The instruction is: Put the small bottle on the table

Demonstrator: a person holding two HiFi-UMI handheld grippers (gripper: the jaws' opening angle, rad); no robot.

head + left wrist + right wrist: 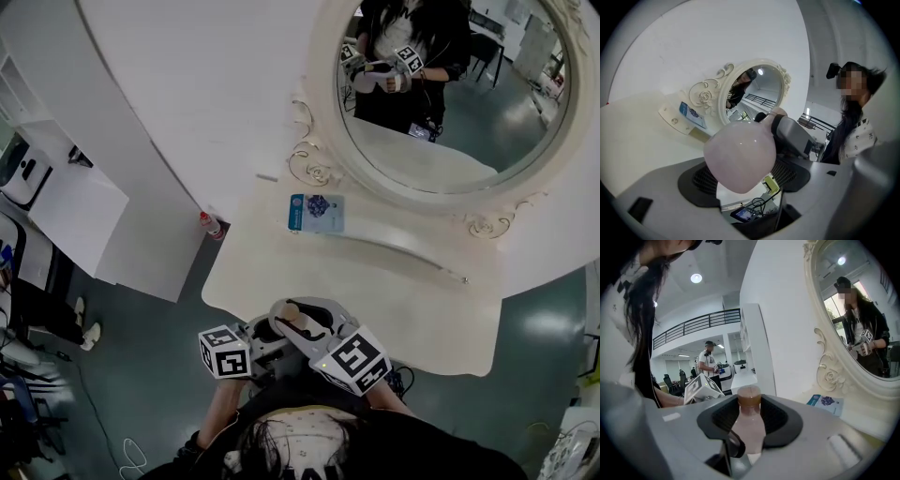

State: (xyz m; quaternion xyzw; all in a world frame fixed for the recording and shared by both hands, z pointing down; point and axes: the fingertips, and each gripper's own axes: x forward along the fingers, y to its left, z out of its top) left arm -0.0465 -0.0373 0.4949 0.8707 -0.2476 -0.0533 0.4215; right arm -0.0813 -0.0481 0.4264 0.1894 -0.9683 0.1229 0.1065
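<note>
The small bottle has pale pink contents and a brown cap; it hangs over the front edge of the white dressing table. Both grippers meet on it. In the right gripper view the bottle stands upright between the dark pads of my right gripper, which is shut on its neck and shoulder. In the left gripper view its round pink base fills the gap of my left gripper, which is shut on it, with the right gripper behind. In the head view the left gripper and right gripper sit side by side.
An oval mirror with an ornate white frame stands at the back of the table. A blue card lies near the mirror's foot. A small red-topped item sits at the table's left corner by a white cabinet.
</note>
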